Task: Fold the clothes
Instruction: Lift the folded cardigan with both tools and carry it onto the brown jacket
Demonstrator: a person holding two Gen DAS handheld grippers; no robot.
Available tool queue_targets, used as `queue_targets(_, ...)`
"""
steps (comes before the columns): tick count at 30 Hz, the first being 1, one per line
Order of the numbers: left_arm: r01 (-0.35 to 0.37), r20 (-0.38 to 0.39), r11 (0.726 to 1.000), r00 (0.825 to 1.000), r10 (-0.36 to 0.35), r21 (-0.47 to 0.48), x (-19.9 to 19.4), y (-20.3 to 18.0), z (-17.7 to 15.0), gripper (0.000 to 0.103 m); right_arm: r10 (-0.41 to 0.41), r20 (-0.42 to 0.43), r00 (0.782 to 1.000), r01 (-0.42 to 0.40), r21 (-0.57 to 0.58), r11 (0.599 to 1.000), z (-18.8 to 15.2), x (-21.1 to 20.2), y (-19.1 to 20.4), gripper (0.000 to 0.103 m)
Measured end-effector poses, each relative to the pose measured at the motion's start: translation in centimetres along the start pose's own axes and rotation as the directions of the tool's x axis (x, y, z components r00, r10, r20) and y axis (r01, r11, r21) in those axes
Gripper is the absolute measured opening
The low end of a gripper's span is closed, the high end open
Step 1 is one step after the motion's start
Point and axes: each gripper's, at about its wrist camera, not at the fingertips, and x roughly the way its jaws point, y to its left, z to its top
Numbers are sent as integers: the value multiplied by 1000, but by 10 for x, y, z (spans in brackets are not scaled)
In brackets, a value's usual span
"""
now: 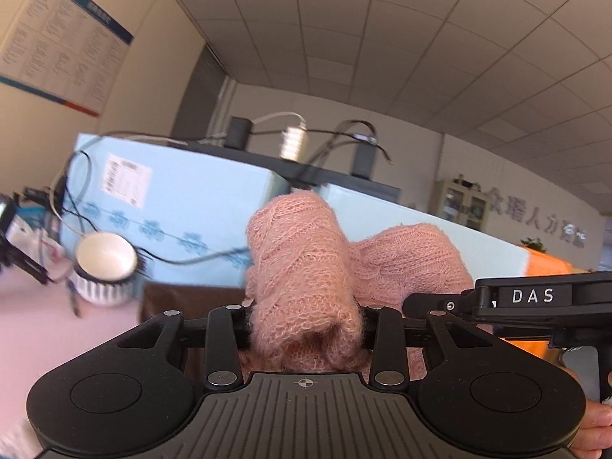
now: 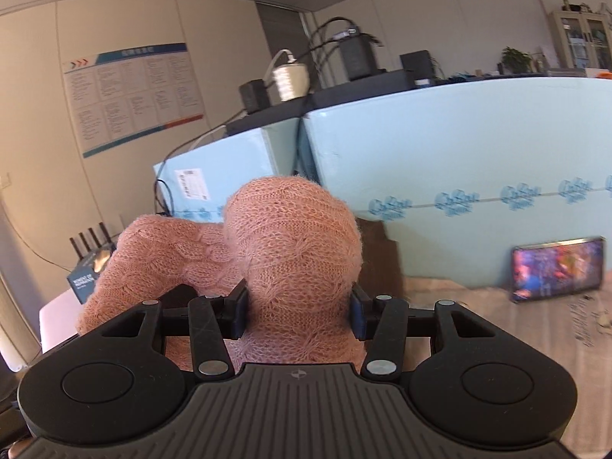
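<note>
Your left hand-held gripper [image 1: 306, 329]: black ribbed body, round side discs, silver screws. Right hand-held gripper [image 2: 298, 311]: same, blue-edged fingers [image 2: 241, 313].

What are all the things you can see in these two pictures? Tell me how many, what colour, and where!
knitted sweater: one, pink, bunched up and pinched in both grippers
bowl: one, white with a striped outside, on the table at the left
foam boards: two, light blue, standing behind the table
wall chart: one, white with blue and orange trim, on the beige wall
phone: one, screen lit with colours, leaning on a foam board
cabinet: one, pale, glass doors, far corner
potted plant: one, green, beside the cabinet
left gripper: black, shut on the sweater
right gripper: black, shut on the sweater
</note>
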Motion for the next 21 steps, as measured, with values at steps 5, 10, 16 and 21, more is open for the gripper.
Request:
queue_targets(5,-91,-28,995,996,90,-30,26,29,-1,35,31,-28,999,-31,-16,999,1,52,12,49)
queue_targets(10,-126,-80,990,989,121,-62,71,48,-18,39,-22,-53,998,20,-36,999,-10,102,5,50)
queue_targets(16,-206,-98,957,977,189,-204,94,79,-37,88,-49,-75,996,47,-26,999,-13,145,-15,64)
queue_targets(21,-241,-52,939,970,236,-246,83,88,-38,92,-68,-74,995,66,-33,997,-20,166,-23,82)
